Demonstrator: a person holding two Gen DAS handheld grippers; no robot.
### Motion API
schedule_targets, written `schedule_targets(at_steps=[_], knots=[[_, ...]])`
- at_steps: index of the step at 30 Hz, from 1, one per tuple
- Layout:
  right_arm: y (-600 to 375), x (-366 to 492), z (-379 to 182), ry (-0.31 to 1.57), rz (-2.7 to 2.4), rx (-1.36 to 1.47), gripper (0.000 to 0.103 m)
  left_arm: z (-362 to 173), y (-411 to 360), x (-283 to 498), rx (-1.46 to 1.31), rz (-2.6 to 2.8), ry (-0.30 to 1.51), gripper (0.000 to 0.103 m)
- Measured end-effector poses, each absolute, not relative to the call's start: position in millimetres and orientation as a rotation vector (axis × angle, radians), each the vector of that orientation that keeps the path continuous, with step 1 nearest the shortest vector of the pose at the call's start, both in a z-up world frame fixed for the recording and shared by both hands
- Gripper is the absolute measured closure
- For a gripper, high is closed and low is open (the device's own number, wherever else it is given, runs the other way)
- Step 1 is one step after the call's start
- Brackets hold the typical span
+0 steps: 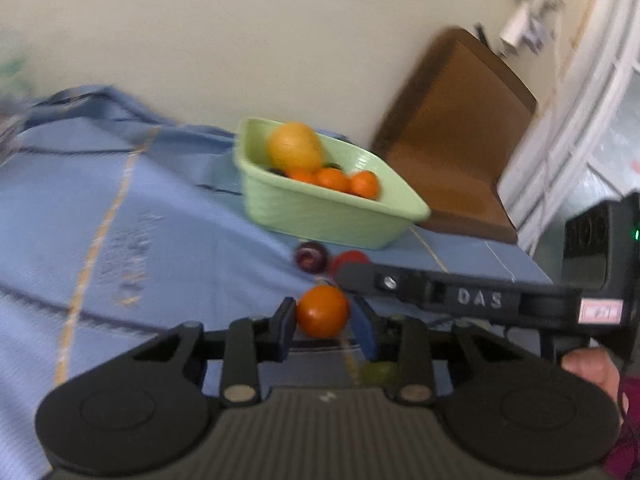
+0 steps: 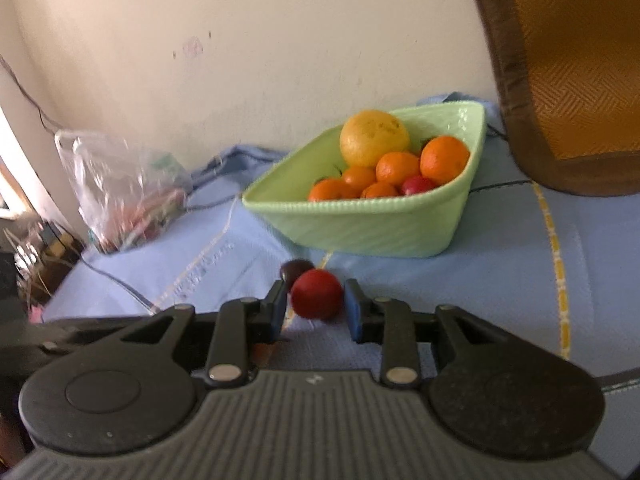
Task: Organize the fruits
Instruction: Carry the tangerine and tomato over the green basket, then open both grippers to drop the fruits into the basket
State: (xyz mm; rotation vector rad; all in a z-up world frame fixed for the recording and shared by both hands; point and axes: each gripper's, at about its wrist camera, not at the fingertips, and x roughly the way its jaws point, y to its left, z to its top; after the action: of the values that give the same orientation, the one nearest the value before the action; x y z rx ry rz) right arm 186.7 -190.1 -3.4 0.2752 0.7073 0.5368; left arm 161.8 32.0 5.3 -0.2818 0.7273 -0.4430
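Blue cloth spread across the whole surface; brown woven mat propped at far right against the wall; clear plastic bag at far left. Green basket far of centre on the cloth, heaped with a big yellow citrus, several small oranges and one red fruit. Left gripper with jaws parted around an orange, left pad touching, right pad just beside, grip not certain. Right gripper with jaws parted either side of a red plum, gaps visible, not clamped. Dark plum just beyond on the cloth, near the basket's near wall.
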Motion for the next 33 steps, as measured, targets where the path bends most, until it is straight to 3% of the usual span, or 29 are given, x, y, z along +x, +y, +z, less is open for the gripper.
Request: schedule_targets(at_steps=[18,25,33], knots=[[-226.9,133.3,12.2,0.569,0.438,0.290,0.072,14.5,39.7,156.0,-0.295,-0.441,0.699,0.073],[-225.1,170.7,32.7,0.459,0.409,0.259,0.071,55.8,18.6,205.3,-0.212,-0.435,0.609,0.073],[-221.0,212.3,17.5,0.448,0.342,0.166,0.071,42.0,-8.1,274.7,-0.160,-0.364,0.654,0.072]])
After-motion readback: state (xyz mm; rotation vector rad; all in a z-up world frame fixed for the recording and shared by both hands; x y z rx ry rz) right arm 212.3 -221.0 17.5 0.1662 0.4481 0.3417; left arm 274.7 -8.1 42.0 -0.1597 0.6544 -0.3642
